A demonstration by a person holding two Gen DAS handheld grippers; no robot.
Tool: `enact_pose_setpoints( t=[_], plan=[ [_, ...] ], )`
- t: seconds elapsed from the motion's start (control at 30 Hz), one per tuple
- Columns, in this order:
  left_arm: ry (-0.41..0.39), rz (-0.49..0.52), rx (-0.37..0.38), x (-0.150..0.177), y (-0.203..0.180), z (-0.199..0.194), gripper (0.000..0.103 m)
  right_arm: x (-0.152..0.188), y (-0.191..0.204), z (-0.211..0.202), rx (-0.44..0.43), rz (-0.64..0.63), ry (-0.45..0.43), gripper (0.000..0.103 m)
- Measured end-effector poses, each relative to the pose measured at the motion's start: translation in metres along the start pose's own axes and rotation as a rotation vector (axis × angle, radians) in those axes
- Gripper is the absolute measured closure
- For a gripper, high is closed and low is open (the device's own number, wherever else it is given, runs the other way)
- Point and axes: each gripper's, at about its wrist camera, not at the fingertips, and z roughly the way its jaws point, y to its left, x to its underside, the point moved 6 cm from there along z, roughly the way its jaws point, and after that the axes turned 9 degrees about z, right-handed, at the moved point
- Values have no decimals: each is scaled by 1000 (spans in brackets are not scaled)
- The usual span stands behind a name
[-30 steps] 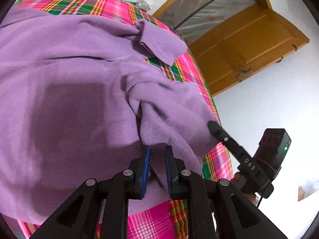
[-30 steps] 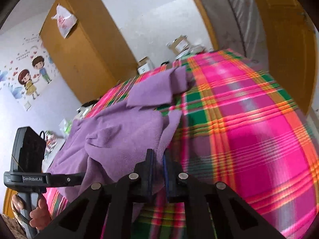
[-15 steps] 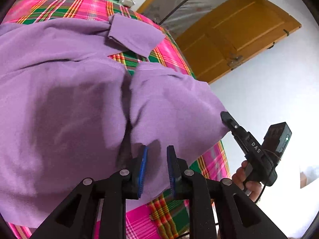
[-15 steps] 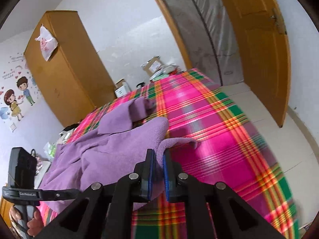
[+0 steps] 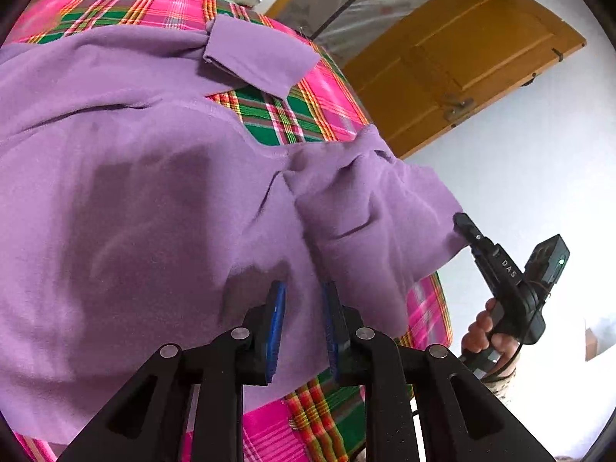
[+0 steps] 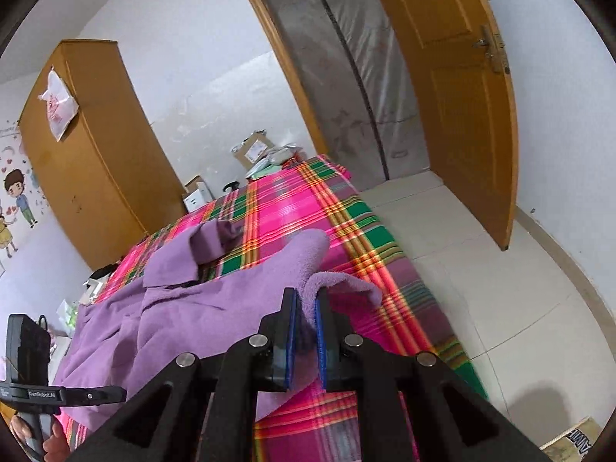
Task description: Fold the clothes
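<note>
A purple fleece garment (image 5: 134, 192) lies spread over the pink-and-green plaid bed cover (image 5: 308, 115). A short flap (image 5: 258, 57) lies at its far end. My left gripper (image 5: 302, 300) hovers over the garment's near part. Its blue pads stand apart with cloth beneath them and nothing pinched. My right gripper (image 6: 306, 294) is shut on a corner of the purple garment (image 6: 231, 308), lifted over the bed's right side. In the left wrist view the right gripper (image 5: 460, 219) holds that corner taut at the bed's edge. In the right wrist view the left gripper (image 6: 115, 392) shows at the lower left.
A wooden door (image 6: 454, 96) stands open beyond the tiled floor (image 6: 481, 269) right of the bed. A wooden wardrobe (image 6: 96, 154) is at the back left. Cardboard boxes (image 6: 254, 150) sit past the bed's far end. The bed edge (image 6: 423, 288) drops off close to the right gripper.
The left jaws widened and let go of the fold they pinched. The right gripper carried its corner outward to the right, pulling the bunched cloth flatter across the bed.
</note>
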Motion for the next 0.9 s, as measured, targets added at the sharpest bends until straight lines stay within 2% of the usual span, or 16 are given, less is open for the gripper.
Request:
enact_pose_setpoints(
  t=[0.57,0.9],
  plan=[
    [46,-1,3,10,8,6,84,-15,-32,-5,100,18,-47,94],
    [37,11,5,10,5,4,84,-19,-55,-16,148,51,-74,94]
  ],
)
